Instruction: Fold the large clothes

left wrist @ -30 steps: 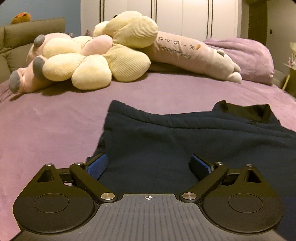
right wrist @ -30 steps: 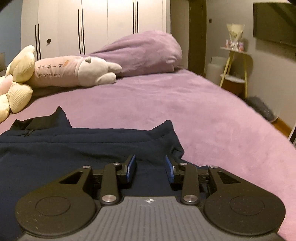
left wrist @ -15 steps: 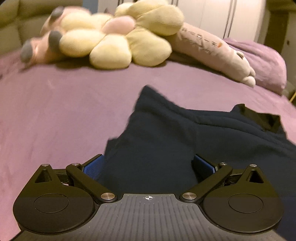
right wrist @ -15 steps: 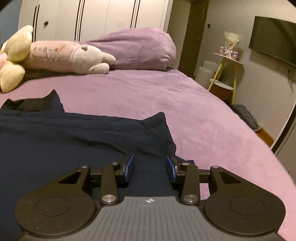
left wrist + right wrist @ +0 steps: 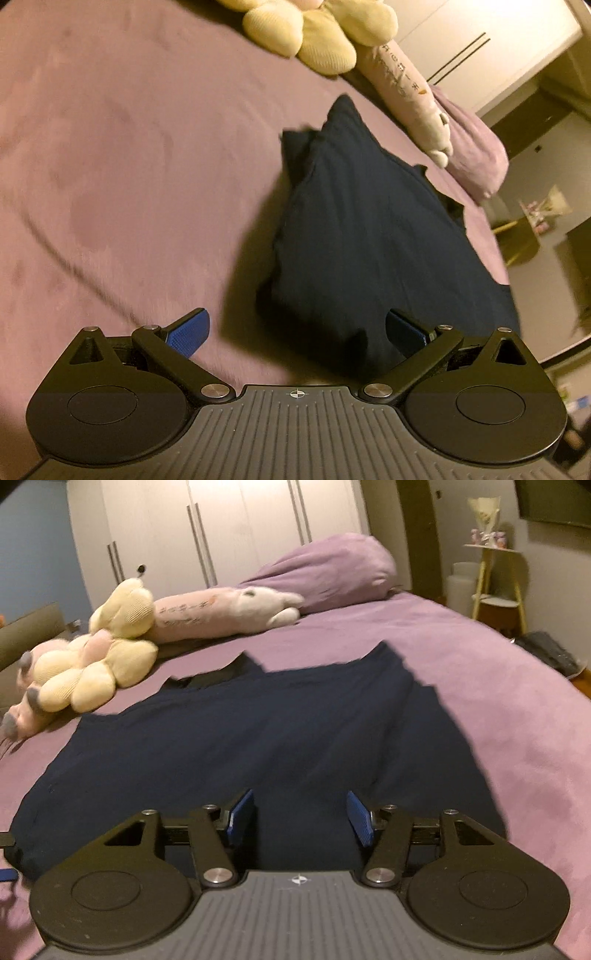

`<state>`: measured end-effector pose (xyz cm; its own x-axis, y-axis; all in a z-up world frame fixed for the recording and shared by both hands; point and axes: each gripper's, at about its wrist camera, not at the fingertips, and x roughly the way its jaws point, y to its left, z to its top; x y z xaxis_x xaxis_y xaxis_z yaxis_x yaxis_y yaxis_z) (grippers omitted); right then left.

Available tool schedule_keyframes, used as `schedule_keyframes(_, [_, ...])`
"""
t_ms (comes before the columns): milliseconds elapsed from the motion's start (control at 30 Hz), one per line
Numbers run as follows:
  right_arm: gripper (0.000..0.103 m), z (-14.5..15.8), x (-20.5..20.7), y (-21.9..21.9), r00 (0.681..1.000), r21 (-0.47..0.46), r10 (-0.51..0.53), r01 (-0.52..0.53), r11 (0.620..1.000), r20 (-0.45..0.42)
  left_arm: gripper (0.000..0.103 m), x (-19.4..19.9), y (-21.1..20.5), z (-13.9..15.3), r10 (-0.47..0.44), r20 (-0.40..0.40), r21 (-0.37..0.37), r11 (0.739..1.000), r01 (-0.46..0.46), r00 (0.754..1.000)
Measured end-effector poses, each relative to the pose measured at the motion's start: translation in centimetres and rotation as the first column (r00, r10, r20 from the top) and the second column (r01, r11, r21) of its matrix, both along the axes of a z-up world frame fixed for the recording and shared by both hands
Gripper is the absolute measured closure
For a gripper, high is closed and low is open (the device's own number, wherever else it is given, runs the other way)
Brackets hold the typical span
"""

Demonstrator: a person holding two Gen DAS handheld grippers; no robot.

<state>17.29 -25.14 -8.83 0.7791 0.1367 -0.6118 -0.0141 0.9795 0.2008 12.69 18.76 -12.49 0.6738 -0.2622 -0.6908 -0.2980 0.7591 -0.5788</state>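
A dark navy garment (image 5: 258,738) lies spread on the purple bed (image 5: 498,672), its collar at the far side. In the left wrist view the garment (image 5: 369,240) runs away from me toward the right. My left gripper (image 5: 295,328) is open and empty above the garment's near left edge, tilted. My right gripper (image 5: 300,818) is open and empty, held over the garment's near edge.
A yellow flower plush (image 5: 99,664) and a long pink plush pillow (image 5: 221,613) lie at the head of the bed, beside a purple duvet heap (image 5: 332,572). White wardrobes (image 5: 221,528) stand behind. A yellow side table (image 5: 495,583) stands at the right.
My left gripper has swung left and tilted, still open. My right gripper has opened wider and pulled back, so more of the garment shows.
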Motion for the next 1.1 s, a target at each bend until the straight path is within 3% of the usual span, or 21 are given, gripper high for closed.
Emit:
schedule_keyframes(200, [0.032, -0.6, -0.5, 2.2, 1.0, -0.093, 0.001, -0.002, 0.996, -0.011, 0.0, -0.2, -0.5, -0.8, -0.027, 0.017, -0.097, 0.995, 0.028, 0.999])
schedule_keyframes(333, [0.022, -0.4, -0.8, 2.8, 1.0, -0.152, 0.014, -0.018, 0.988, -0.027, 0.0, 0.4, -0.8, -1.2, -0.032, 0.035, -0.115, 0.993, 0.035, 0.999])
schedule_keyframes(567, [0.021, 0.8, -1.3, 2.0, 0.998, -0.073, -0.016, 0.011, 0.997, -0.062, 0.0, 2.2, 0.5, -1.8, 0.014, 0.066, -0.235, 0.972, 0.002, 0.998])
schedule_keyframes(633, [0.021, 1.2, -1.4, 2.2, 0.998, -0.06, -0.015, 0.012, 0.998, -0.064, 0.006, 2.7, 1.1, -2.2, 0.027, 0.057, -0.265, 0.964, -0.011, 0.998])
schedule_keyframes(667, [0.022, 1.4, -1.5, 2.2, 0.998, -0.04, -0.01, 0.008, 0.999, -0.057, 0.008, 2.9, 1.4, -2.5, 0.04, 0.051, -0.286, 0.958, -0.024, 0.998])
schedule_keyframes(733, [0.044, 1.7, -1.6, 2.8, 0.999, -0.029, -0.009, 0.008, 1.0, -0.042, 0.014, 3.2, 1.9, -3.0, 0.057, 0.038, -0.325, 0.945, -0.041, 0.998])
schedule_keyframes(767, [0.063, 1.8, -1.4, 3.1, 0.999, -0.032, -0.008, 0.006, 0.999, -0.044, 0.015, 3.4, 2.1, -3.2, 0.061, 0.038, -0.345, 0.938, -0.045, 0.997])
schedule_keyframes(800, [0.071, 1.8, -1.2, 3.5, 0.999, -0.025, -0.002, 0.001, 1.0, -0.048, 0.017, 3.5, 2.2, -3.3, 0.061, 0.037, -0.356, 0.934, -0.044, 0.997])
schedule_keyframes(900, [0.079, 1.5, -0.7, 4.5, 0.998, 0.01, 0.022, -0.021, 1.0, -0.053, 0.02, 4.1, 2.8, -3.9, 0.054, 0.028, -0.401, 0.915, -0.038, 0.998])
schedule_keyframes(967, [0.079, 1.4, -0.4, 5.3, 0.997, 0.024, 0.046, -0.045, 0.999, -0.055, 0.024, 5.0, 3.5, -4.1, 0.039, 0.012, -0.437, 0.899, -0.03, 0.999])
schedule_keyframes(1100, [0.079, 1.4, 0.5, 6.9, 0.994, 0.021, 0.077, -0.076, 0.997, -0.075, 0.036, 6.6, 4.1, -4.5, -0.019, -0.02, -0.453, 0.892, 0.008, 1.0])
